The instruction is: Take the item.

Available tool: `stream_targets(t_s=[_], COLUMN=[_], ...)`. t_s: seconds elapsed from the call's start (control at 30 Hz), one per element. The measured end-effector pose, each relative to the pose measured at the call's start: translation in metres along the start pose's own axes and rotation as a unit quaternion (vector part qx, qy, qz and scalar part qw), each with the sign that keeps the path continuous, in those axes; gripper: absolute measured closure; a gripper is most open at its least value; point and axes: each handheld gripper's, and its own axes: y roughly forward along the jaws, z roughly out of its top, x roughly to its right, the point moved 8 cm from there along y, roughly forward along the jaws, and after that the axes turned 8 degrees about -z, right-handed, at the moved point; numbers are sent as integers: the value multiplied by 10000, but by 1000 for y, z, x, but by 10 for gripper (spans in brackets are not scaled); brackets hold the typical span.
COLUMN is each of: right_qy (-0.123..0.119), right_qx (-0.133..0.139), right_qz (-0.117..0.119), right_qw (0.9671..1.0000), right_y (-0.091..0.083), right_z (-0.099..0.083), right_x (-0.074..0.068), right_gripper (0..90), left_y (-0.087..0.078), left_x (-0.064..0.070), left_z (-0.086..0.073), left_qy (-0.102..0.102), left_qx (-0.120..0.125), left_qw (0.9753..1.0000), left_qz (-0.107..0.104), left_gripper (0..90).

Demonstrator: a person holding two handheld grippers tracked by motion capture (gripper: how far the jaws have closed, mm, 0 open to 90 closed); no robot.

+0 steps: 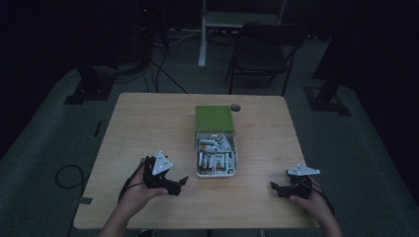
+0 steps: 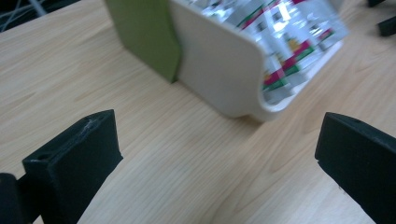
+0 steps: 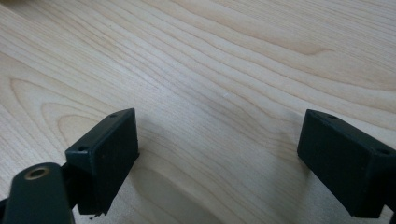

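Note:
A white box (image 1: 216, 170) with a green lid part (image 1: 214, 118) lies in the middle of the wooden table (image 1: 148, 123), holding several small white packets with red and green print. My left gripper (image 1: 179, 185) rests on the table just left of the box's near end, jaws wide open with nothing between them. In the left gripper view the box's rounded white corner (image 2: 224, 70) and green part (image 2: 144, 32) lie just ahead of the open gripper (image 2: 219, 158). My right gripper (image 1: 276, 189) stands open near the table's front right; in the right gripper view the gripper (image 3: 219, 154) faces bare wood.
A dark round hole (image 1: 235, 107) marks the tabletop just behind the box. A folding chair (image 1: 262, 52) and a white stand leg (image 1: 202, 44) are on the floor beyond the table. Cables (image 1: 69, 175) trail on the floor at the left.

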Motion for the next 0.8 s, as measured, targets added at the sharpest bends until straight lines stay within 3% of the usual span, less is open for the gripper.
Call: stream_targets(t_s=[0.2, 0.47, 0.57, 0.8], right_qy=[1, 1, 1, 1], right_qx=[0, 0, 0, 0], right_qz=[0, -1, 0, 1], right_qw=[10000, 10000, 10000, 10000], right_y=[0, 0, 0, 0], right_z=[0, 0, 0, 0], right_x=[0, 0, 0, 0], right_gripper=[118, 118, 118, 118], left_y=[6, 14, 17, 26], left_x=[17, 30, 32, 40], left_z=[10, 27, 33, 41], left_qy=[181, 298, 399, 454], left_qx=[17, 236, 326, 396], left_qw=[9996, 9988, 9984, 9974], left_qz=[-207, -301, -213, -384], left_gripper=[44, 71, 130, 177])
